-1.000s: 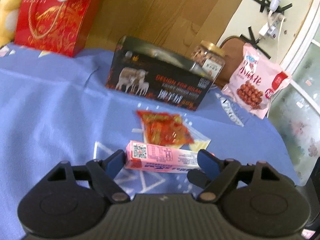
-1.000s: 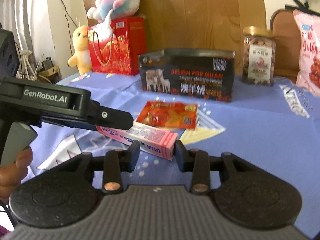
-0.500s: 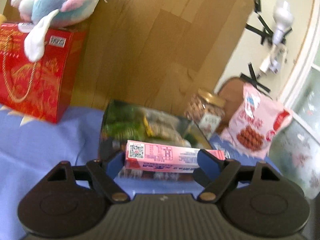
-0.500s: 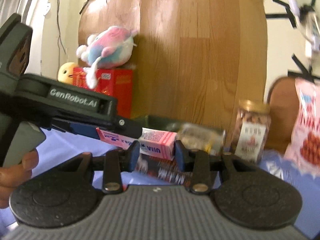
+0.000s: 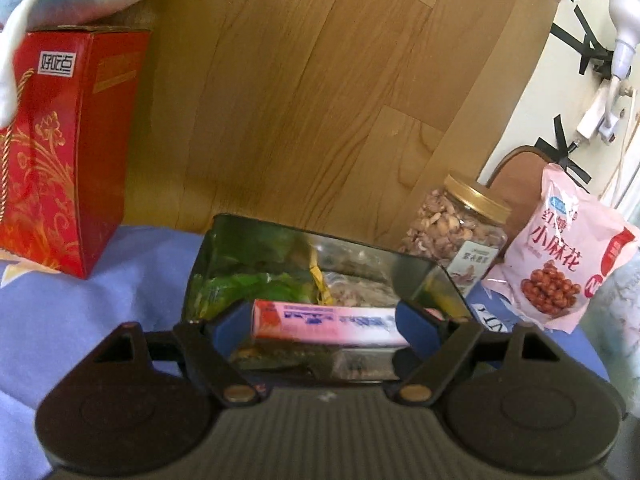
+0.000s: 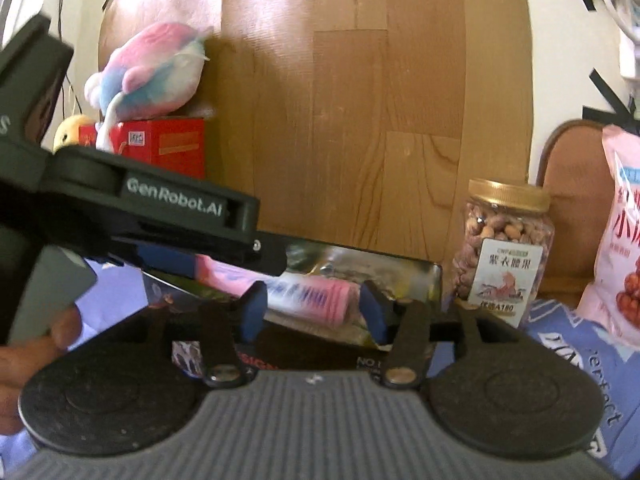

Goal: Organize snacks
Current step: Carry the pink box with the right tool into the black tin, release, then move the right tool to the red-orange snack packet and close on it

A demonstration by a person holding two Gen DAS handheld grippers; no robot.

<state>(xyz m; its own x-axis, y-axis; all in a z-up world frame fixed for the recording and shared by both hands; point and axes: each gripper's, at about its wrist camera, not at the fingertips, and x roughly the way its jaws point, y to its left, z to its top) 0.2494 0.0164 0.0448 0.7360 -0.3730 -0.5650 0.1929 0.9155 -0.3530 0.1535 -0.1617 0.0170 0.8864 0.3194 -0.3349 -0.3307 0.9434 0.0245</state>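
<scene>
We are pinching the pink snack box point(image 5: 328, 322) lengthwise in our left gripper point(image 5: 320, 324) at lower centre, above the open tin point(image 5: 208, 256); our right gripper point(image 6: 314, 312) jaws, just opening, are standing clear of the box's end.

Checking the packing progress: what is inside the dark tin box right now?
The tin box already holds green packets, a yellow wrapper and a pale snack bag. The pink box, held over it, covers the nearer part, so what lies there cannot be seen.

Pink snack box point(image 5: 326, 323) lifted off the blue tablecloth point(image 5: 100, 300), now over the open tin point(image 5: 304, 236). Right gripper point(image 6: 314, 309) jaws just opened, pads off the box end; left gripper point(image 5: 318, 322) carries it.
</scene>
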